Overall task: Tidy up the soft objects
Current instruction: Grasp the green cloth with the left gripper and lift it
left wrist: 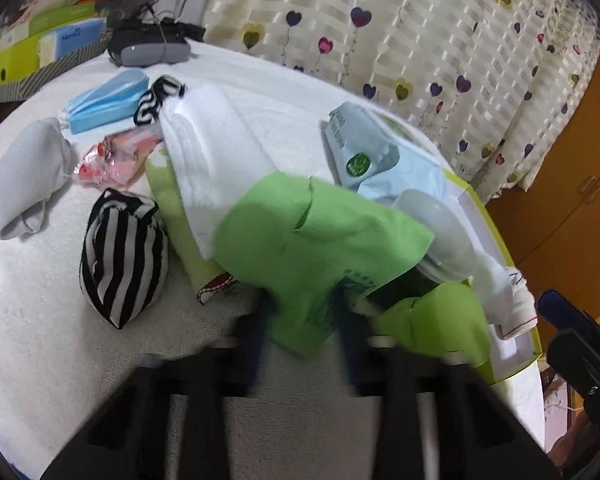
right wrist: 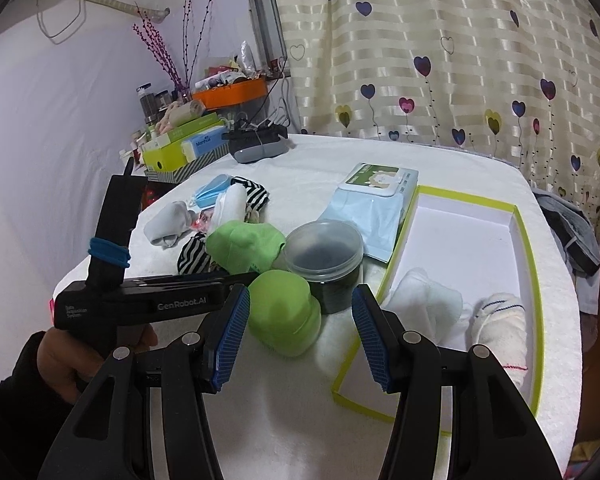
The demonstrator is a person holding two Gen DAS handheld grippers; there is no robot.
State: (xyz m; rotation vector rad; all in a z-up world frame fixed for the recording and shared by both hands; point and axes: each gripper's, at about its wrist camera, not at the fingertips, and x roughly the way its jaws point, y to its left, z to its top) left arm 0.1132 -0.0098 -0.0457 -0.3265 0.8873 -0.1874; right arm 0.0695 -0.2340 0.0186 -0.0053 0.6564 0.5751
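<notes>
A bright green sock (left wrist: 312, 232) lies bunched in the middle of the white table beside a clear-lidded jar (right wrist: 324, 256). My left gripper (left wrist: 302, 316) is blurred, its two fingers pinched on the near end of that green sock (right wrist: 240, 248). In the right wrist view the left gripper (right wrist: 252, 276) comes in from the left, held by a hand. A second rolled green sock (right wrist: 284, 316) lies just ahead of my right gripper (right wrist: 300, 336), near its left pad. The right gripper is open and holds nothing. White socks (right wrist: 500, 320) lie in a green-rimmed box (right wrist: 524, 240).
On the left lie a striped sock ball (left wrist: 120, 256), a grey sock (left wrist: 24, 184), blue masks (left wrist: 104, 100), a pink wrapper (left wrist: 116, 156) and a white towel (left wrist: 216, 148). A wipes pack (right wrist: 376, 200) leans on the box. Stacked boxes (right wrist: 180, 148) stand at the back left.
</notes>
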